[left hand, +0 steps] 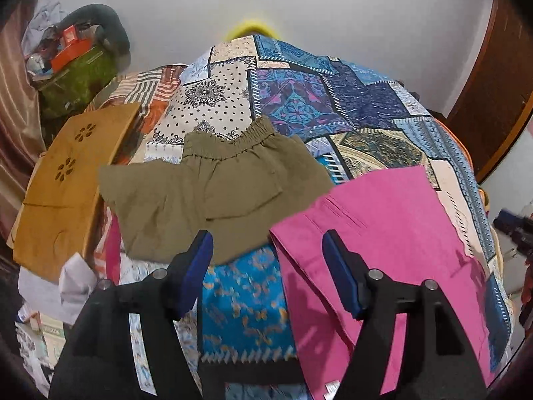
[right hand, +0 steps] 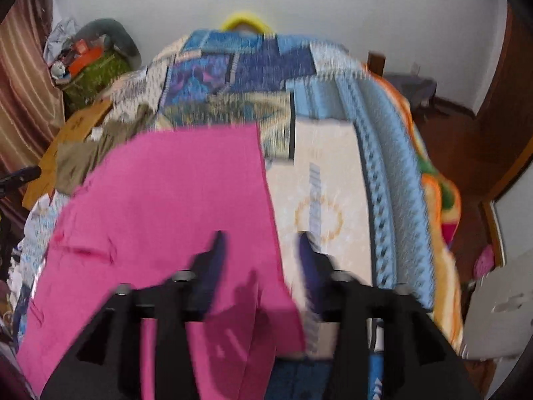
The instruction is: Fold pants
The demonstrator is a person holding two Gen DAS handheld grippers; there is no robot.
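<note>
Pink pants point(left hand: 383, 226) lie folded flat on a patchwork bedspread point(left hand: 299, 93), long edge running away from me. My left gripper point(left hand: 266, 236) hangs open above their left edge, with nothing between its blue pads. In the blurred right wrist view the pink pants point(right hand: 173, 193) fill the left and middle. My right gripper point(right hand: 261, 235) stands open over their right edge, holding nothing. The bedspread point(right hand: 326, 173) shows bare to the right of it.
Olive shorts point(left hand: 216, 186) with an elastic waistband lie left of the pink pants. A mustard garment point(left hand: 66, 173) lies farther left. A green bag point(left hand: 76, 80) piled with things stands by the wall. Right of the bed are a brown floor point(right hand: 449, 126) and a wooden door point(left hand: 493, 83).
</note>
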